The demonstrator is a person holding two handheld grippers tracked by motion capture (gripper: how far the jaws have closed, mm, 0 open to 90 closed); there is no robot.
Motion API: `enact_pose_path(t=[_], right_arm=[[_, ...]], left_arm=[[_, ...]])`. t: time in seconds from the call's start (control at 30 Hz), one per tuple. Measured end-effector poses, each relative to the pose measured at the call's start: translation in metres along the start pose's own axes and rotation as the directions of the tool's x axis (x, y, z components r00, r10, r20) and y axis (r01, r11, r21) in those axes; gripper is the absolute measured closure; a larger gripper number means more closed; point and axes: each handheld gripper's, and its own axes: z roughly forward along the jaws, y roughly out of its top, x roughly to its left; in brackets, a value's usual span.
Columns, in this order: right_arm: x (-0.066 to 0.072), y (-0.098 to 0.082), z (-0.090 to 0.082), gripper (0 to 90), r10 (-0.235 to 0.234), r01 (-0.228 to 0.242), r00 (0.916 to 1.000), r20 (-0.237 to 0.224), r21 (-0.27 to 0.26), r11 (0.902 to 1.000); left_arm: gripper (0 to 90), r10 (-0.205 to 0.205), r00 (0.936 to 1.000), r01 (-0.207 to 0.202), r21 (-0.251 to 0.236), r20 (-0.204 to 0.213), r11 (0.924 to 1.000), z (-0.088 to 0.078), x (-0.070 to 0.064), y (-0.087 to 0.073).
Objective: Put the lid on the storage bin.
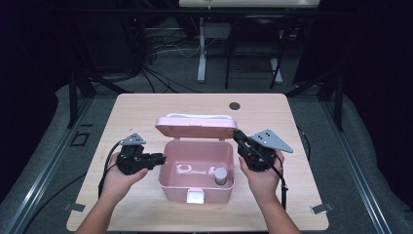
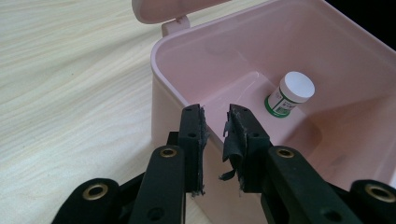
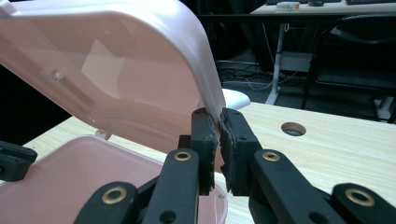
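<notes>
Dark floor with tangled cables lies behind a pale wooden table (image 1: 146, 105), on which a pink box (image 1: 195, 187) stands with its lid (image 1: 195, 127) half raised. The right gripper (image 3: 218, 122) is clamped on the lid's side edge. The left gripper (image 2: 215, 116) has its jaws slightly apart, straddling the box's left wall without pressing it. A small white-capped bottle (image 2: 289, 94) stands upright inside the box, in a corner.

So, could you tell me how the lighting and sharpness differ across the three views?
High view: soft and dim, table lit, surroundings black. Left gripper view: sharp, glossy sheen inside the pink box. Right gripper view: lid shows pale reflections, background slightly soft.
</notes>
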Motion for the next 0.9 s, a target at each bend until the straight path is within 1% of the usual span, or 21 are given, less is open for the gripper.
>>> enact_pose_path(t=[0.07, 0.1, 0.13, 0.2, 0.23, 0.4, 0.47, 0.53, 0.57, 0.6, 0.63, 0.67, 0.73, 0.77, 0.9], right_arm=[[0.001, -0.001, 0.000, 84.1, -0.001, 0.001, 1.0000, 0.004, -0.007, 1.0000], [0.000, -0.002, 0.000, 84.1, -0.003, 0.003, 1.0000, 0.004, -0.012, 0.9999], [0.000, -0.003, 0.000, 84.0, -0.001, 0.001, 1.0000, 0.003, -0.015, 0.9999], [-0.001, -0.004, 0.000, 83.8, 0.009, -0.009, 1.0000, -0.003, -0.013, 0.9999], [-0.001, -0.004, 0.000, 83.8, 0.012, -0.012, 0.9999, -0.005, -0.015, 0.9998], [0.000, -0.007, -0.001, 83.6, 0.006, -0.006, 1.0000, -0.004, -0.014, 0.9999], [0.000, -0.008, -0.001, 83.2, 0.007, -0.007, 1.0000, -0.005, -0.011, 0.9999], [0.000, -0.008, -0.001, 83.1, 0.007, -0.007, 1.0000, -0.004, -0.014, 0.9999], [0.000, -0.009, -0.001, 83.1, 0.003, -0.003, 1.0000, -0.004, -0.011, 0.9999], [0.000, -0.009, -0.001, 83.1, 0.003, -0.003, 1.0000, -0.004, -0.011, 0.9999], [0.000, -0.009, -0.002, 83.1, 0.003, -0.003, 1.0000, -0.006, -0.010, 0.9999], [0.000, -0.009, -0.002, 83.1, 0.002, -0.002, 1.0000, -0.008, -0.009, 1.0000], [0.000, -0.009, -0.002, 83.0, -0.001, 0.001, 1.0000, -0.009, -0.008, 1.0000], [0.000, -0.009, -0.002, 83.0, -0.001, 0.001, 1.0000, -0.009, -0.008, 1.0000], [0.001, -0.011, -0.004, 82.8, -0.001, 0.001, 0.9999, -0.012, -0.008, 1.0000]], left_arm=[[75.0, -0.001, 1.0000, 0.001, 0.000, -0.005, 1.0000, -0.001, 0.000, 0.000], [73.3, 0.003, 0.9999, -0.003, -0.005, -0.011, 1.0000, -0.001, 0.000, 0.000], [72.5, -0.007, 0.9998, 0.007, -0.018, -0.016, 0.9998, -0.002, 0.000, 0.000], [72.2, -0.002, 0.9998, 0.002, -0.032, -0.019, 0.9995, -0.007, 0.001, 0.002], [71.3, -0.007, 0.9997, 0.006, -0.045, -0.023, 0.9990, -0.009, 0.000, 0.003], [68.8, -0.001, 0.9993, -0.003, -0.111, -0.038, 0.9938, -0.021, -0.003, 0.007], [66.9, 0.007, 0.9988, -0.013, -0.136, -0.048, 0.9907, -0.025, -0.005, 0.008], [65.2, 0.009, 0.9981, -0.019, -0.166, -0.060, 0.9860, -0.029, -0.008, 0.009], [65.2, 0.022, 0.9975, -0.035, -0.190, -0.066, 0.9811, -0.031, -0.010, 0.010], [65.2, 0.022, 0.9975, -0.035, -0.190, -0.066, 0.9811, -0.031, -0.010, 0.010], [65.2, 0.030, 0.9969, -0.044, -0.206, -0.073, 0.9776, -0.033, -0.012, 0.011], [65.2, 0.038, 0.9962, -0.055, -0.227, -0.079, 0.9723, -0.036, -0.014, 0.012], [65.2, 0.038, 0.9959, -0.056, -0.233, -0.082, 0.9709, -0.037, -0.016, 0.013], [65.2, 0.049, 0.9950, -0.068, -0.240, -0.088, 0.9683, -0.039, -0.017, 0.013], [65.3, 0.070, 0.9928, -0.094, -0.270, -0.098, 0.9583, -0.046, -0.023, 0.016]])
